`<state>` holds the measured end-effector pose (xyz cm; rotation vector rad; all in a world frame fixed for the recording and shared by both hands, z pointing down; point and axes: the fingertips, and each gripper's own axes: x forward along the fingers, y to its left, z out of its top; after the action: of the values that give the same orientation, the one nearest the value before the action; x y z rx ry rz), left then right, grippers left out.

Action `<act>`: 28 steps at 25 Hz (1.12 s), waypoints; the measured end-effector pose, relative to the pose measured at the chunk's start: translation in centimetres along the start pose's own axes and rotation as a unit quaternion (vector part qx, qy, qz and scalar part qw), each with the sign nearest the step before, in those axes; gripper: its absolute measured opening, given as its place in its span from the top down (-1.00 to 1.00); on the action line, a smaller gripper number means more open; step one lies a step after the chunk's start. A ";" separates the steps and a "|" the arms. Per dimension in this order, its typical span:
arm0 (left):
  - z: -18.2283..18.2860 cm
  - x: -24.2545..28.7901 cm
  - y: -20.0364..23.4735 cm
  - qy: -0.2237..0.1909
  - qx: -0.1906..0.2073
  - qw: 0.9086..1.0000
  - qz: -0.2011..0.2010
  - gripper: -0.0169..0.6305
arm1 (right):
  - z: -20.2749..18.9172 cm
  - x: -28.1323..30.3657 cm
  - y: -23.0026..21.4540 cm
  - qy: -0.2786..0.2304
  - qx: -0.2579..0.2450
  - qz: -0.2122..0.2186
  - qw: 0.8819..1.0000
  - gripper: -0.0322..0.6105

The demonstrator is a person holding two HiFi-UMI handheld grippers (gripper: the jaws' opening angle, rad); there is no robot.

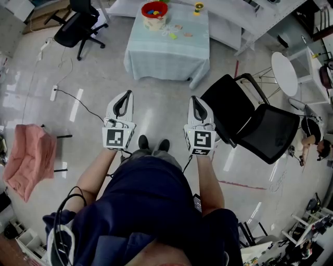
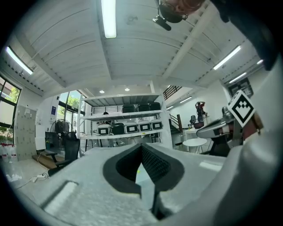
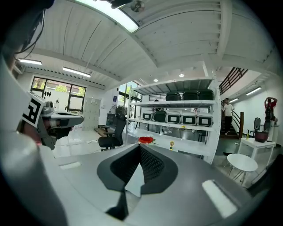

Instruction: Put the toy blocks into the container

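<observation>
The person stood well back from the table (image 1: 166, 57), holding both grippers out over the bare floor, apart from each other and touching nothing. The left gripper (image 1: 127, 94) had its jaws drawn together at the tips with nothing between them; its own view showed the dark pads (image 2: 154, 161) meeting in a point and only a pale sliver of background through the gap below. The right gripper (image 1: 193, 98) was likewise closed and empty, its pads (image 3: 150, 165) meeting at the tip.

The red container (image 1: 154, 11) sat at the far end of the table, partly cut off by the top edge of the head view. Coloured pieces lay inside it, too small to sort out. A few loose blocks (image 1: 173, 35) lay on the tablecloth just beside it, small and blurred, their shapes and number unclear. In the right gripper view the container (image 3: 145, 140) showed only as a red patch above the jaw tips; the left gripper view hid it behind the jaws.

A black chair (image 1: 250, 122) stood near the right gripper. A pink cloth (image 1: 28, 158) hung at the left edge, its support mostly hidden
</observation>
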<state>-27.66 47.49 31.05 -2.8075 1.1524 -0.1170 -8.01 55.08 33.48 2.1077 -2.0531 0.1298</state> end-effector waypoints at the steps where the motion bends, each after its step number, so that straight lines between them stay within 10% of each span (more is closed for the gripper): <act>1: 0.1 0.0 0.0 0.000 0.002 1.000 0.000 0.94 | 0.2 0.0 0.0 -0.003 -0.001 0.001 1.000 0.90; 17: -0.2 0.0 0.0 0.003 0.000 1.000 -0.011 0.94 | 0.5 0.3 0.2 -0.016 -0.010 0.015 1.000 0.87; 28: -0.4 -0.4 0.4 0.007 -0.005 1.000 -0.011 0.94 | 1.5 0.4 0.2 -0.029 -0.017 0.032 0.999 0.48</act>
<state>-28.27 47.52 31.41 -2.8328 1.1280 -0.1343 -8.34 54.39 32.13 2.0506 -2.1410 0.0419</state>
